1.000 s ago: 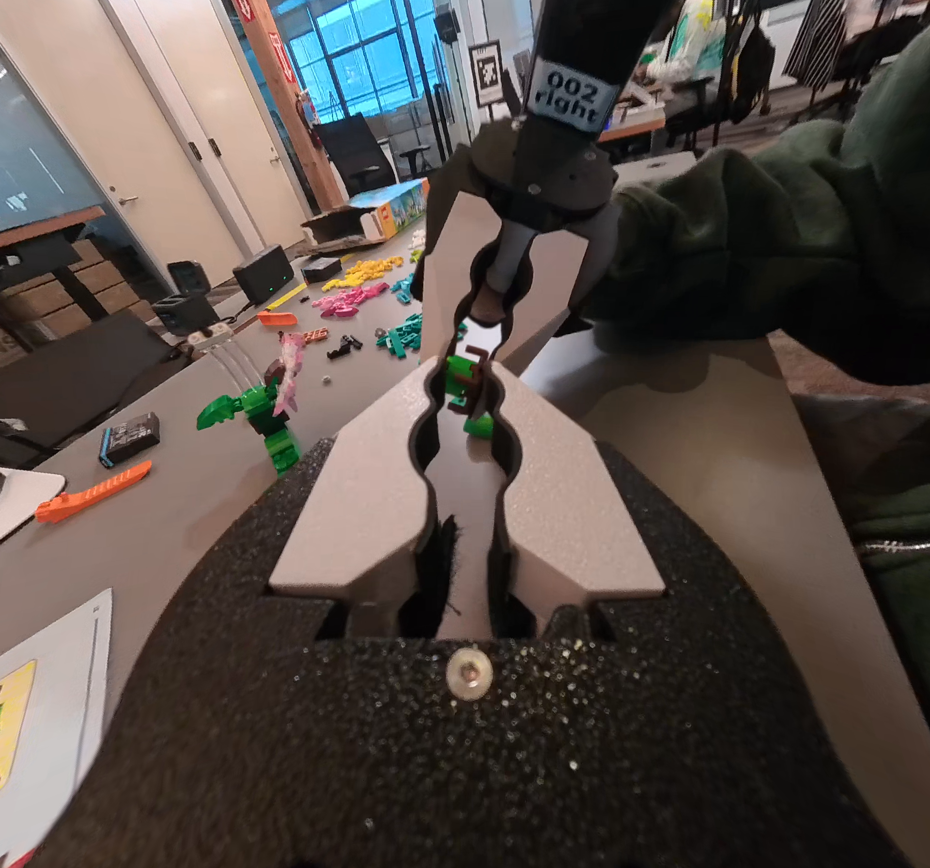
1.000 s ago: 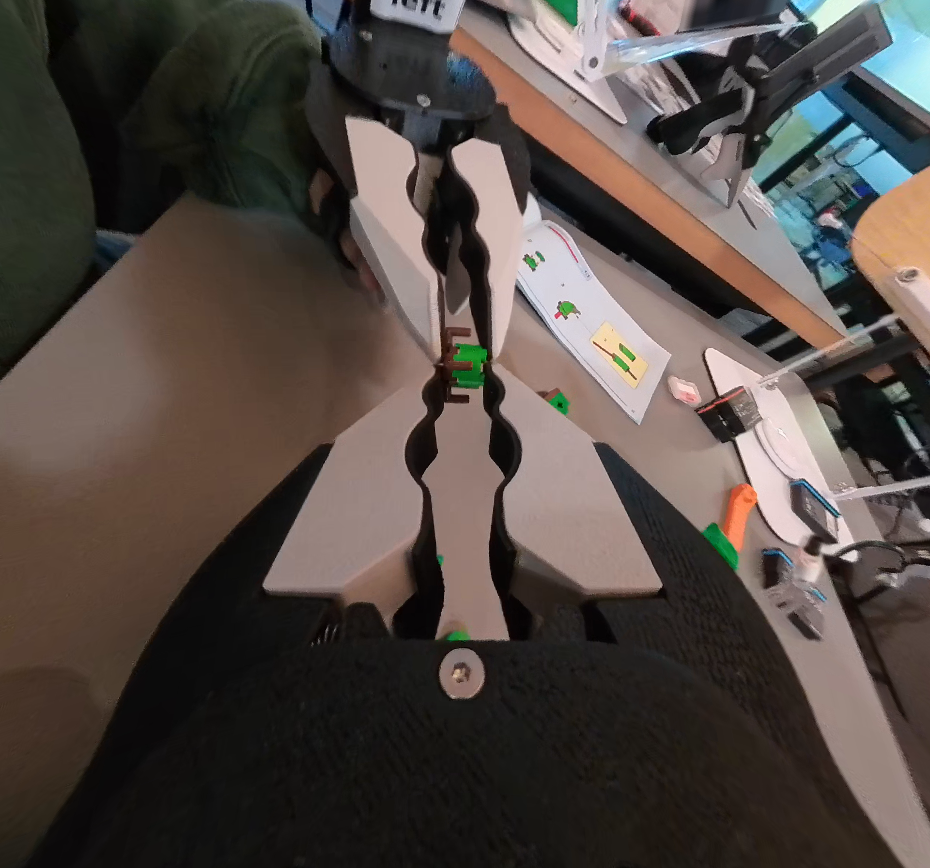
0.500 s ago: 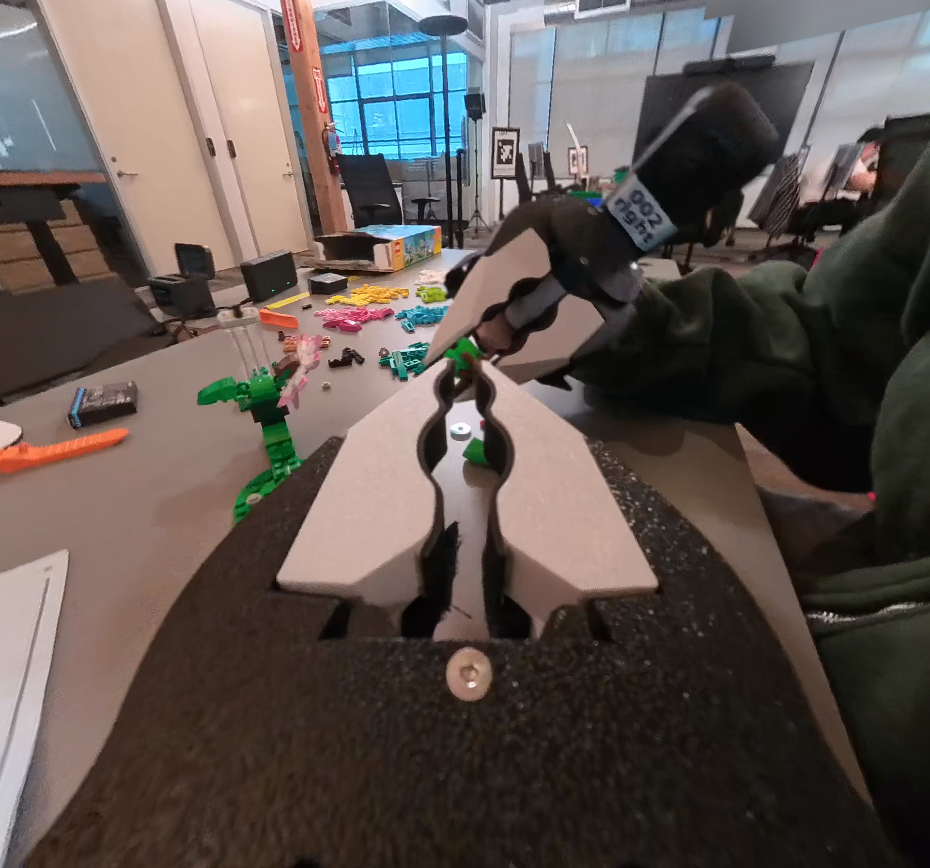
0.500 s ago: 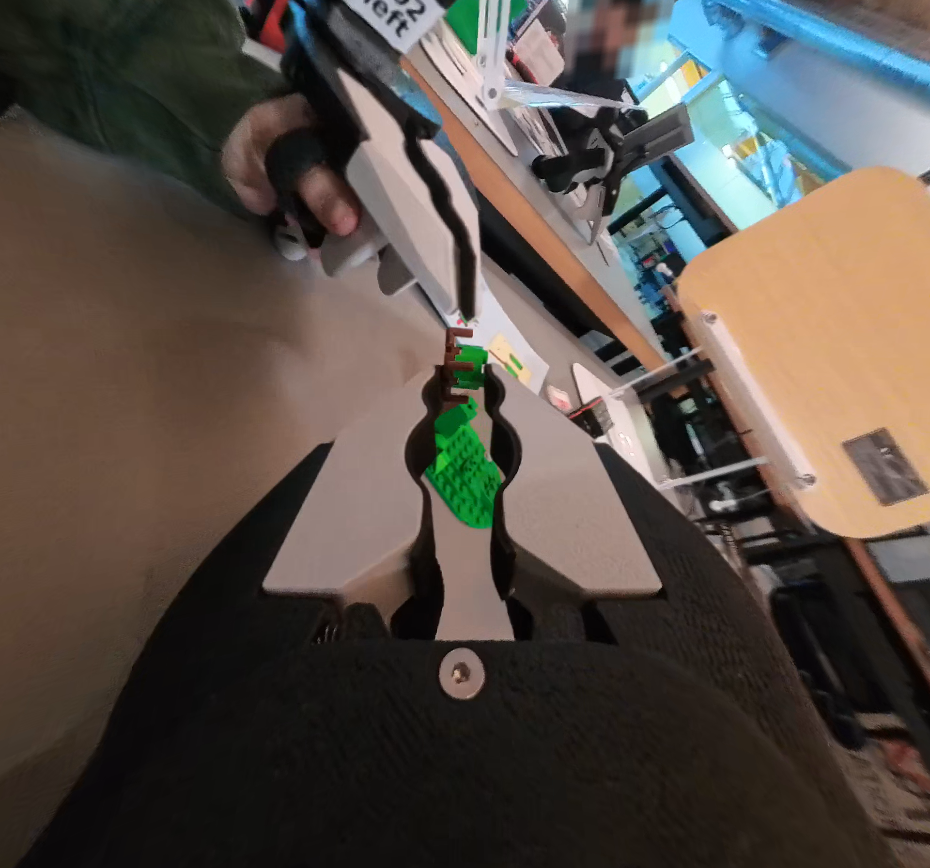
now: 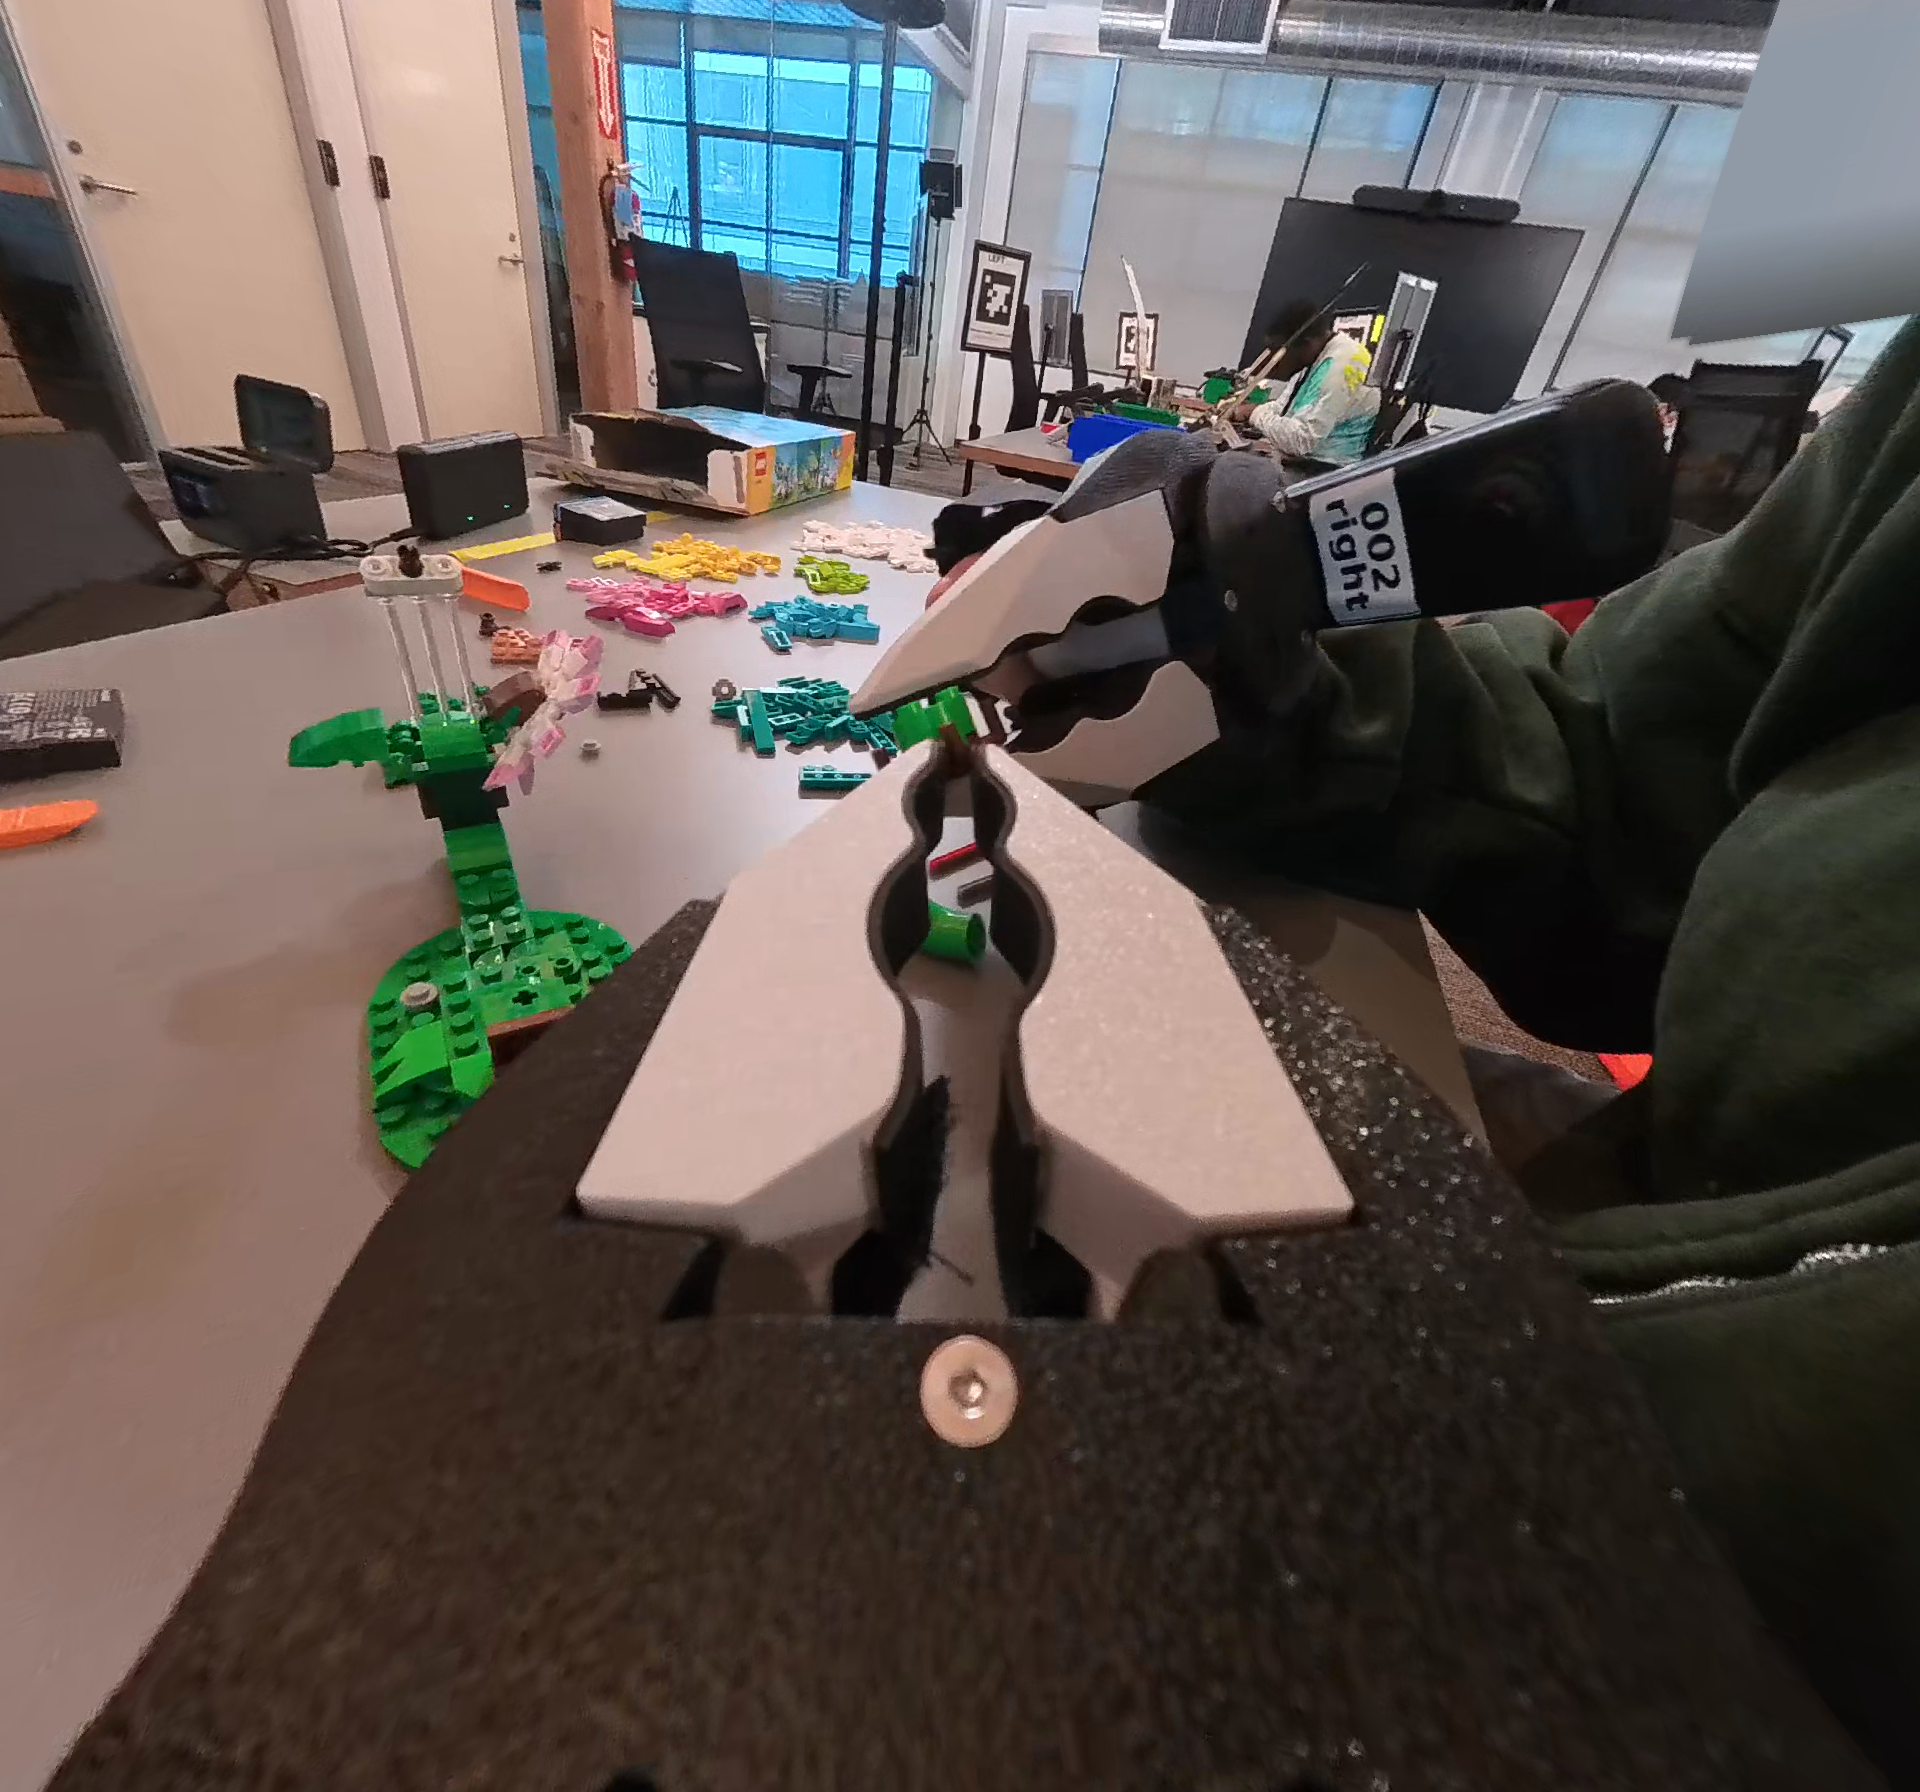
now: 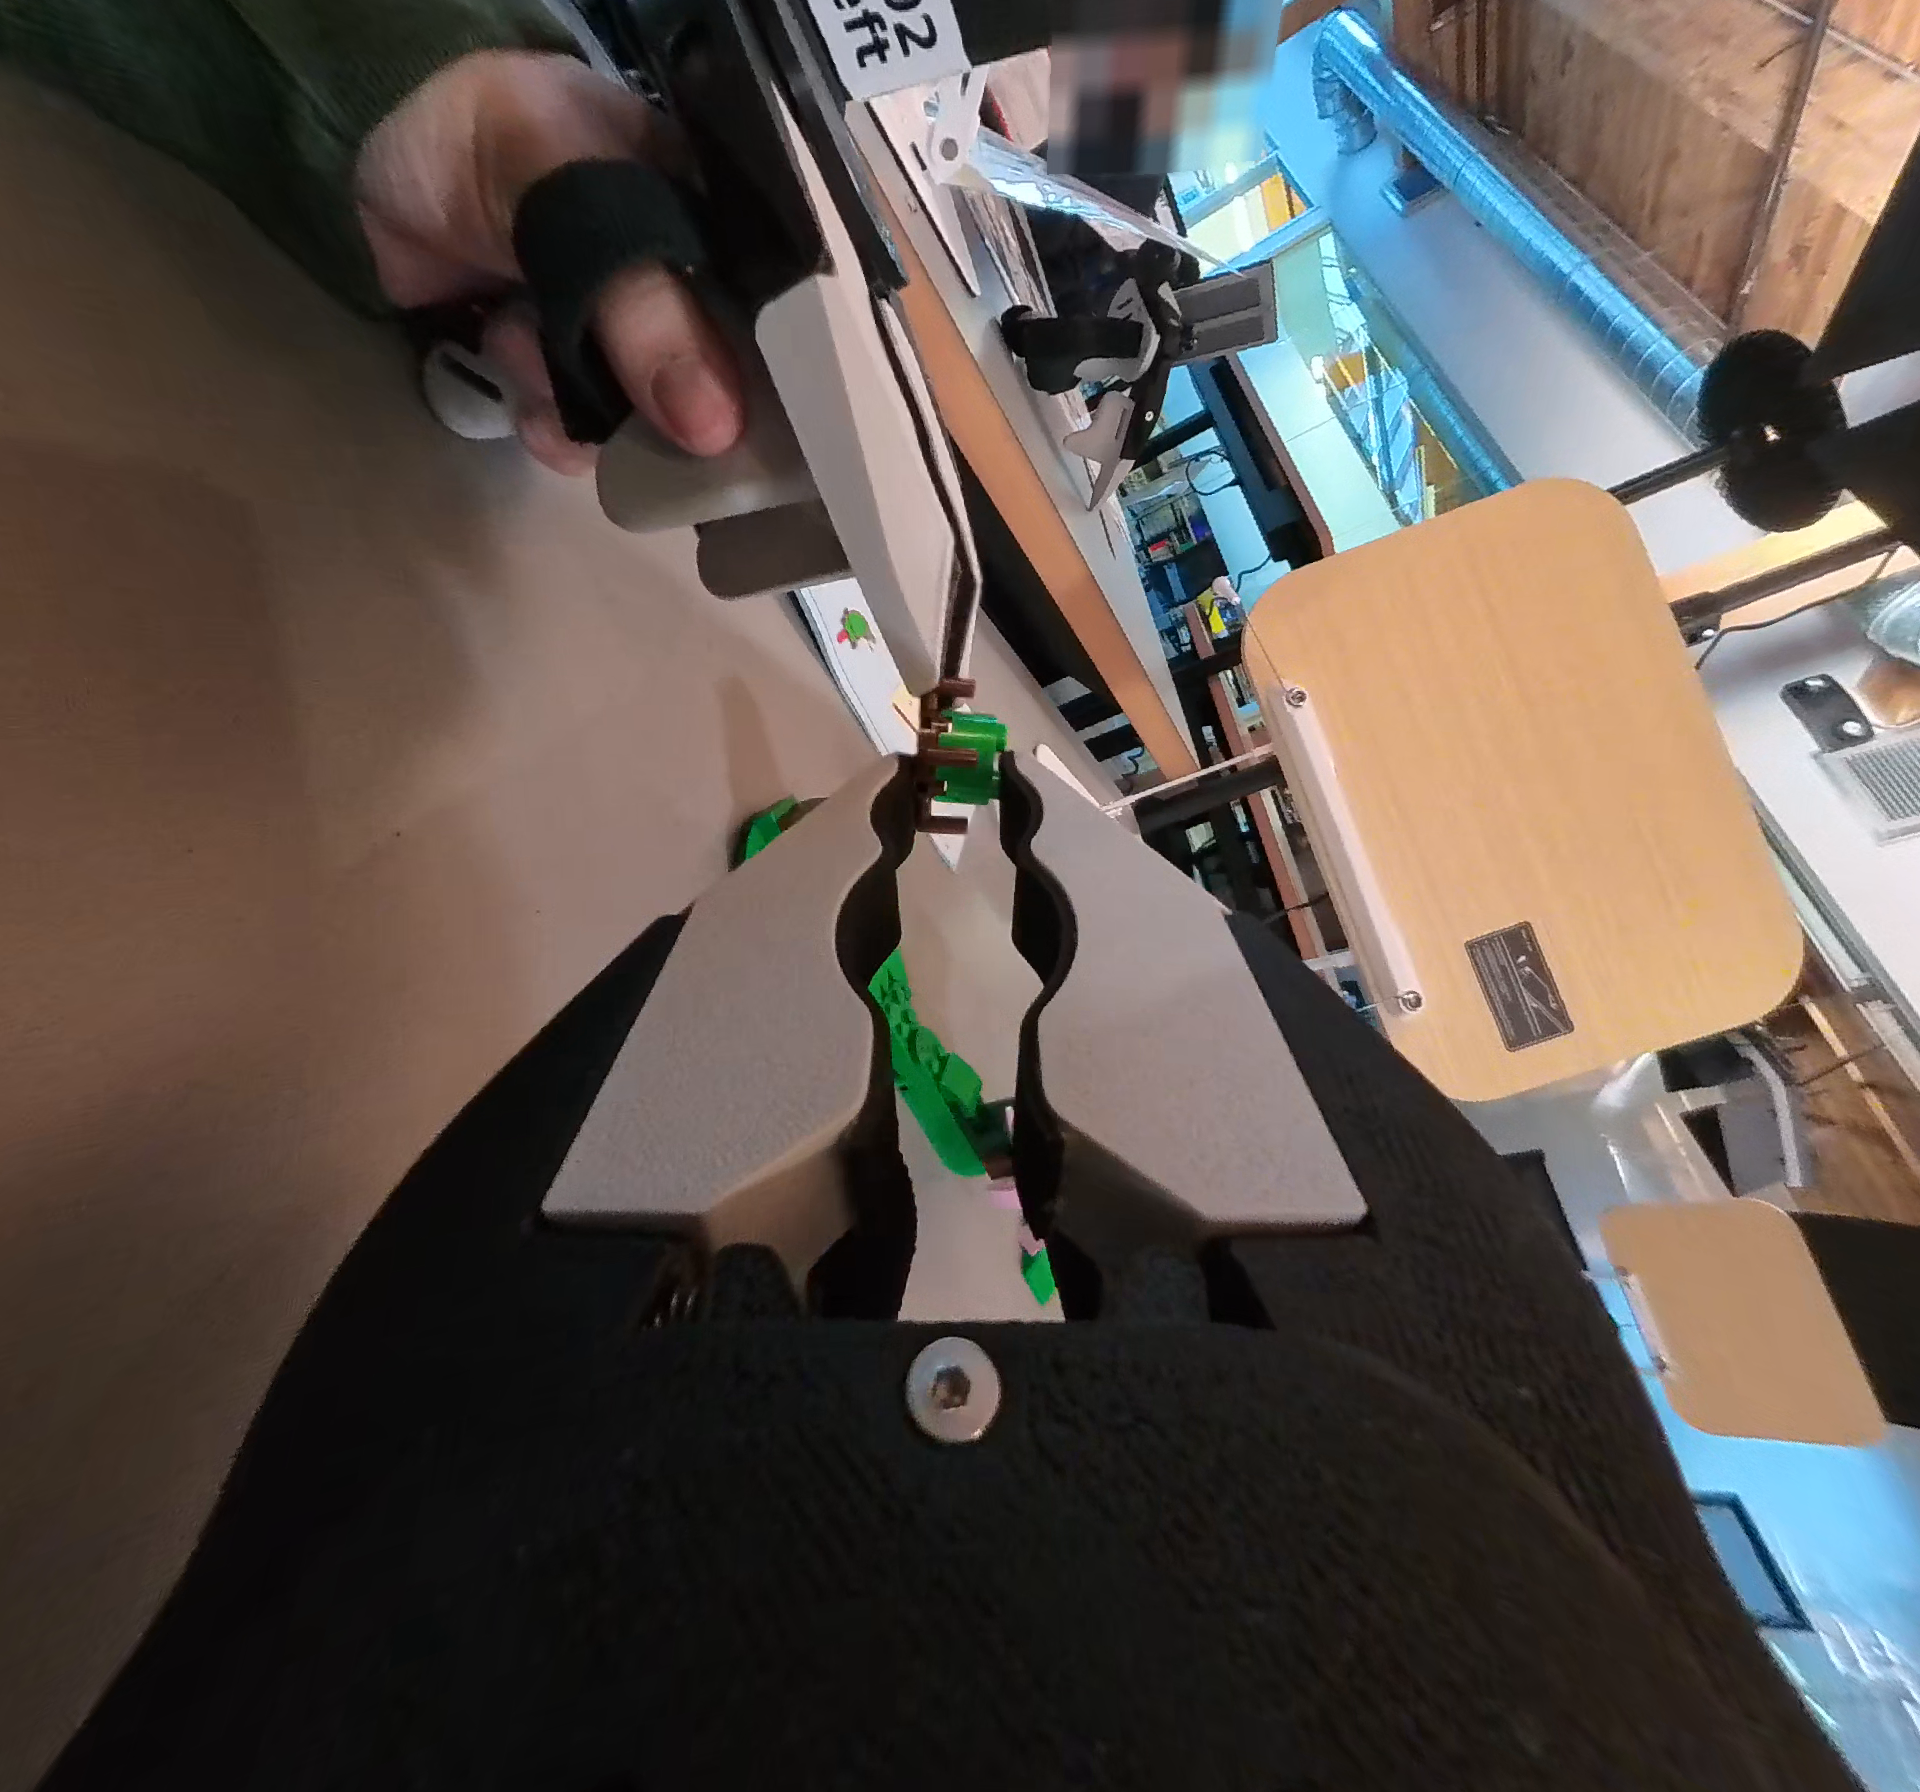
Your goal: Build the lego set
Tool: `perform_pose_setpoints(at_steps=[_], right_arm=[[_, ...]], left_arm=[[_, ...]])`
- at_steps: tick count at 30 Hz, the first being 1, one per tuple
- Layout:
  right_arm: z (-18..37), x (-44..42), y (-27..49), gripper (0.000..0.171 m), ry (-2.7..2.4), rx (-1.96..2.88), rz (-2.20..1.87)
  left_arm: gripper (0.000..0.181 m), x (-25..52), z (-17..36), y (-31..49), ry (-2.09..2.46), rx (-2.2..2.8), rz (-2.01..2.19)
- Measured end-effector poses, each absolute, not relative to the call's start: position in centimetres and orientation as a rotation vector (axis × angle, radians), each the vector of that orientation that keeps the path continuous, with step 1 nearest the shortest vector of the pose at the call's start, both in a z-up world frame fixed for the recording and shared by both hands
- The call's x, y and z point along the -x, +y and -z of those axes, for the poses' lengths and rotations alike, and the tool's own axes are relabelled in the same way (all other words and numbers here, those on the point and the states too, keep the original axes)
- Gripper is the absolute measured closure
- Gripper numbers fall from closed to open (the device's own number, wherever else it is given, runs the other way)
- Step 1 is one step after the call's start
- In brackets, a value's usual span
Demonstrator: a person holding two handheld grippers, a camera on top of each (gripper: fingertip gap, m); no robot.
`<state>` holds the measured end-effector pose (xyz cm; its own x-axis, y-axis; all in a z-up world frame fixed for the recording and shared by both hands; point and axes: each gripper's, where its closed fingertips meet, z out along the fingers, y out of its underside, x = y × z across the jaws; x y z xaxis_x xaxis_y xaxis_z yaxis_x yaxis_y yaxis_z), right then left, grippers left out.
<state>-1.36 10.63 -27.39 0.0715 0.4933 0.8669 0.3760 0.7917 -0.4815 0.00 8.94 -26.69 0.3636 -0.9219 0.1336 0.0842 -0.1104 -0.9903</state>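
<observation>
Green-and-brown lego piece (image 6: 961, 755) sits pinched at the tips of both nearly closed grippers, left (image 5: 951, 755) and right (image 6: 940, 776), held above the desk (image 5: 208, 911), probably for pressing together. Unfinished plant model (image 5: 468, 869) stands left, awaiting it.

Brick piles (image 5: 727, 589) behind plant model (image 5: 468, 869) (box (image 5: 717, 469) farthest back)

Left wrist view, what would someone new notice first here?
Probably the two grippers meeting tip to tip mid-frame: the left gripper and right gripper both pinch a small green and brown piece. Next, the tall green lego plant model at left, with sorted coloured brick piles behind it.
</observation>
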Motion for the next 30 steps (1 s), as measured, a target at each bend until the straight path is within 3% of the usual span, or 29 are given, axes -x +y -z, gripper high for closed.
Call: perform_pose_setpoints(at_steps=[30], right_arm=[[27.34,1.39,10.96,0.157,-1.536,0.658,0.072]], left_arm=[[0.18,0.29,26.66,9.34,0.775,1.437,1.117]])
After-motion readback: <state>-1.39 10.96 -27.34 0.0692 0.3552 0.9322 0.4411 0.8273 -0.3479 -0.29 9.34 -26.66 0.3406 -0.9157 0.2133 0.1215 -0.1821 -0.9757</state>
